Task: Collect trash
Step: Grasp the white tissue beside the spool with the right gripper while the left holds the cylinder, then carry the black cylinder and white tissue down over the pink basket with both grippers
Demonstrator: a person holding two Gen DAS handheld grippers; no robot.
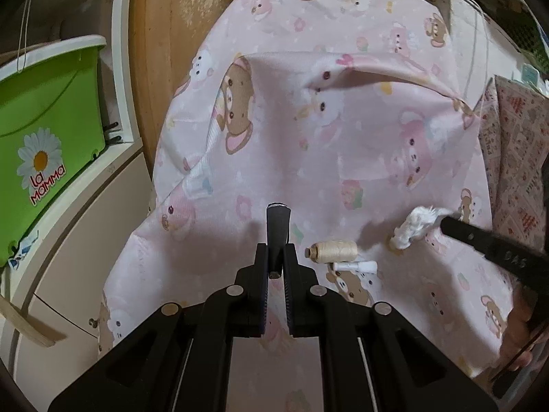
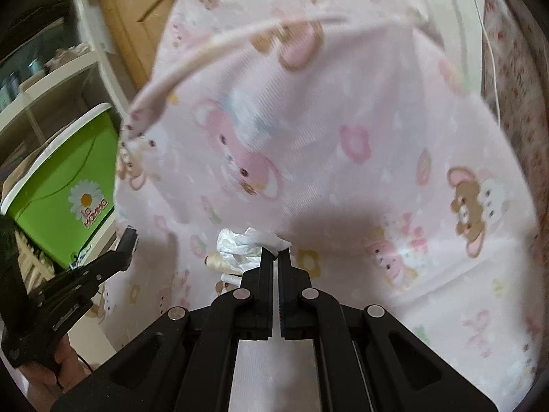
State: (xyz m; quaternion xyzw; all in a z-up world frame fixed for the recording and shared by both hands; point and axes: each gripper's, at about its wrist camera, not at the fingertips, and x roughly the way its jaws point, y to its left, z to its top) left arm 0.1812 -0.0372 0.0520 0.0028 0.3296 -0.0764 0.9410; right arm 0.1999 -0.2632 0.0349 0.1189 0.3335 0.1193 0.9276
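Here, my left gripper [image 1: 274, 257] clamps black tube [image 1: 277, 226]; right gripper [image 2: 275, 257] pinches white wad [image 2: 245, 245] by one corner above sheet [image 1: 343, 137], near front edge. Risk: thin grip, wad slips; spool [image 1: 334, 250] rolls.

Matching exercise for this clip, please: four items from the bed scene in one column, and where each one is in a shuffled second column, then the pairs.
Items:
1. black cone
2. crumpled tissue
3. thread spool
4. green bin

Places:
A. lying loose on the pink sheet
B. off the bed, on the white cabinet
C. in the left gripper
D. in the right gripper

Pairs: 1-C, 2-D, 3-A, 4-B
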